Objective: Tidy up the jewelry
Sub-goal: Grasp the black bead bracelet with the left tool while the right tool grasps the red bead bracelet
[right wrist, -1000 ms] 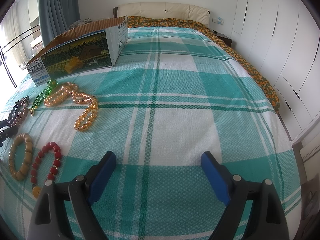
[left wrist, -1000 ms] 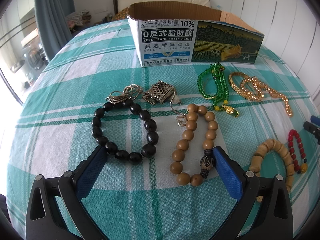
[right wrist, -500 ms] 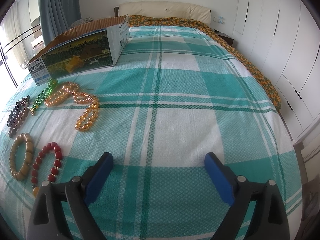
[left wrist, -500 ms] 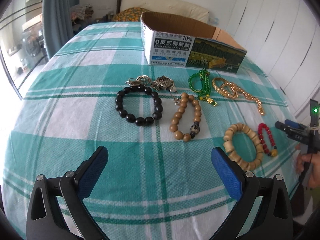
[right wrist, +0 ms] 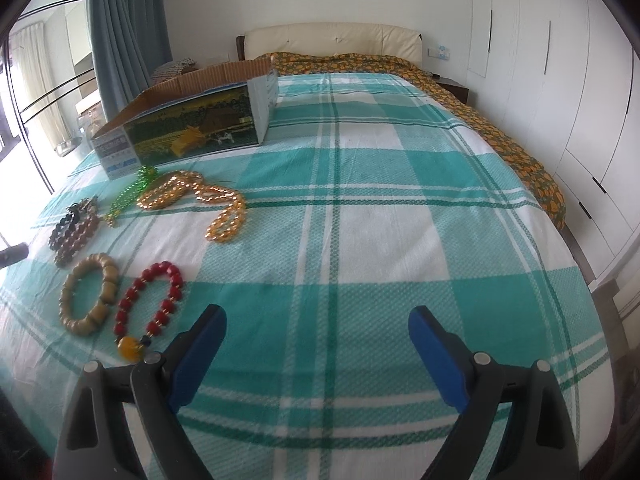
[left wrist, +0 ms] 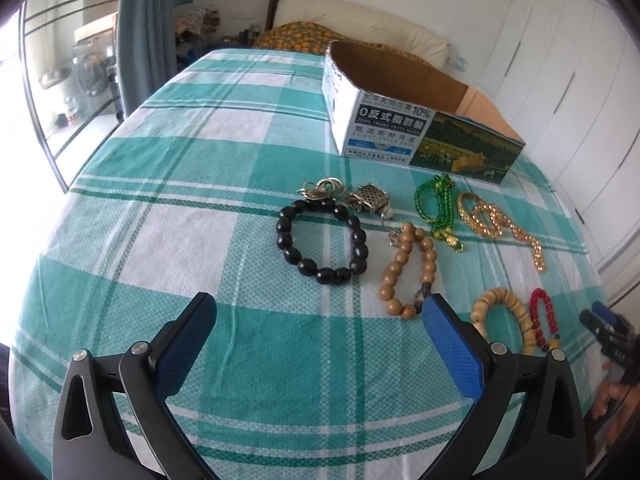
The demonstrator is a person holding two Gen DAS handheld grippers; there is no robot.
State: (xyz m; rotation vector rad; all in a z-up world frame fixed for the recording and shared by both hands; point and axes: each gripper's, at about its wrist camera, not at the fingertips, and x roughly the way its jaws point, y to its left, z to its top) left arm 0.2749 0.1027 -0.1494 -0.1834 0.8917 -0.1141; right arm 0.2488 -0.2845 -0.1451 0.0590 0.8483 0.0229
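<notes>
Several pieces of jewelry lie on the teal plaid bedspread (left wrist: 200, 208). In the left wrist view: a black bead bracelet (left wrist: 320, 242), a brown bead bracelet (left wrist: 410, 270), a metal charm with rings (left wrist: 370, 199), a green bead strand (left wrist: 438, 210), a gold bead necklace (left wrist: 498, 222), a tan wooden bracelet (left wrist: 506, 314) and a red bead bracelet (left wrist: 544, 322). An open cardboard box (left wrist: 416, 120) stands behind them. My left gripper (left wrist: 320, 320) is open and empty, in front of the black and brown bracelets. My right gripper (right wrist: 318, 326) is open and empty, right of the red bracelet (right wrist: 150, 300).
The right wrist view shows the box (right wrist: 188, 128), gold necklace (right wrist: 200, 200) and tan bracelet (right wrist: 88, 292) at left. White wardrobes (right wrist: 560, 80) line the right wall. A curtain (right wrist: 128, 28) and window are at left. The headboard (right wrist: 332, 40) is at the far end.
My left gripper pulled back from the black and brown bracelets, then came closer again, turned to the left. My right gripper shifted slightly; the red bracelet sits nearer its left finger. Both stay open.
</notes>
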